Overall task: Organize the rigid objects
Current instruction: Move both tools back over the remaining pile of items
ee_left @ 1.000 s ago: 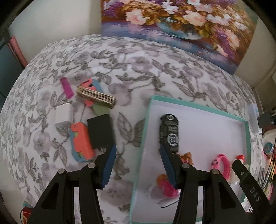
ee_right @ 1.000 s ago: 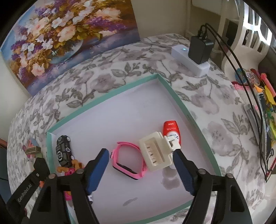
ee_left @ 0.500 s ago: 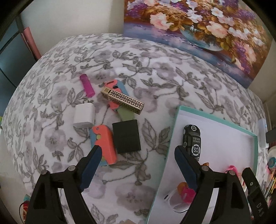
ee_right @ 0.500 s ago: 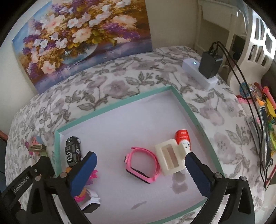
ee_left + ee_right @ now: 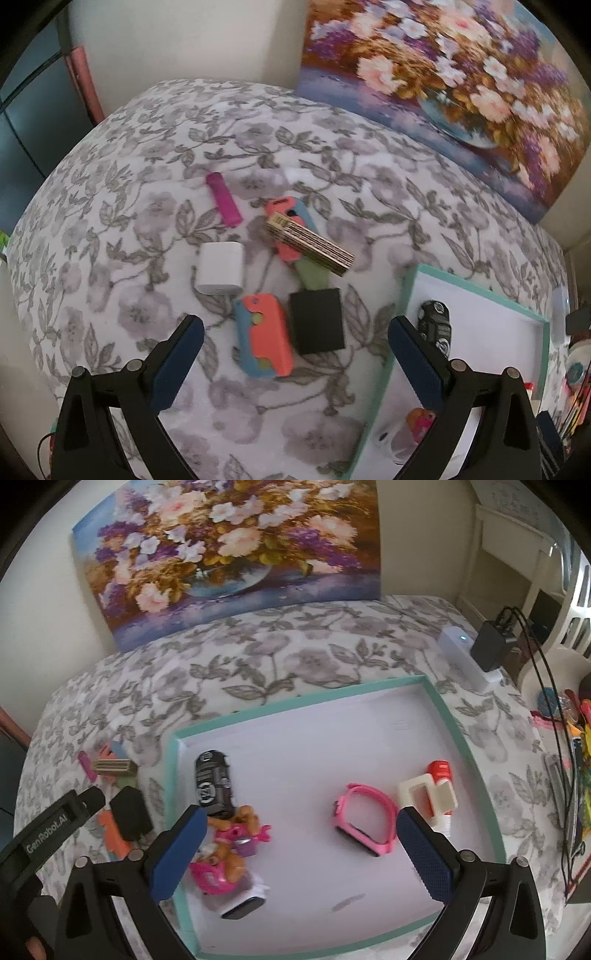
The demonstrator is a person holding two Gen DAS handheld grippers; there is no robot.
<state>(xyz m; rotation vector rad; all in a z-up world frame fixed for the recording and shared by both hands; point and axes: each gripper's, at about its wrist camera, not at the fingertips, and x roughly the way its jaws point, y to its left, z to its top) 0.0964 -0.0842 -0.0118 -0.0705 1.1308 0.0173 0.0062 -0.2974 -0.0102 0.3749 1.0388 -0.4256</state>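
The left tool (image 5: 295, 332) is seen opening, nothing between its pads, above the loose pieces on the bed: coral case (image 5: 267, 338) and black block (image 5: 317, 321) at twelve o'clock. The right tool (image 5: 301, 834) is held wide and empty over the teal tray (image 5: 436, 698), where sorted items are gathered

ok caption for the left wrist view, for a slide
Left gripper opening, empty, above small items beside the teal tray.

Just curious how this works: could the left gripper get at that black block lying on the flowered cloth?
Probably yes. The left gripper is opening, empty, above the black block, nothing covering it.
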